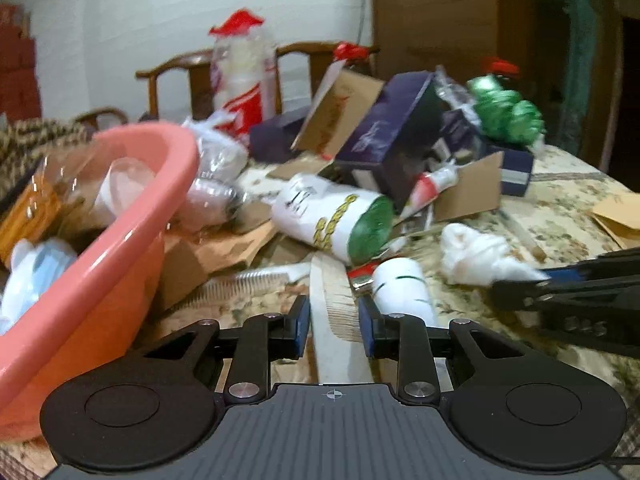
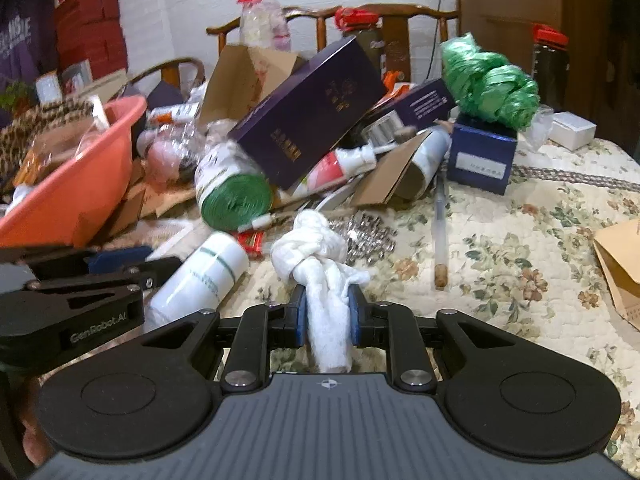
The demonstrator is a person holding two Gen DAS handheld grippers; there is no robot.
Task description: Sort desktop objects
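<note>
white cloth pinched tight in right gripper.

Two black grippers: left gripper, right gripper. Blue pads on fingertips, silver screws at linkage pivots, round discs either side, ribbed grey housing w/ crosshair mark. White "GenRobot.AI" lettering on side.

Bare floral tablecloth open on the right, box pile blocking behind, pink basin walling the left

Dim indoor light; heavy motion blur in left view; fisheye bending at edges
</note>
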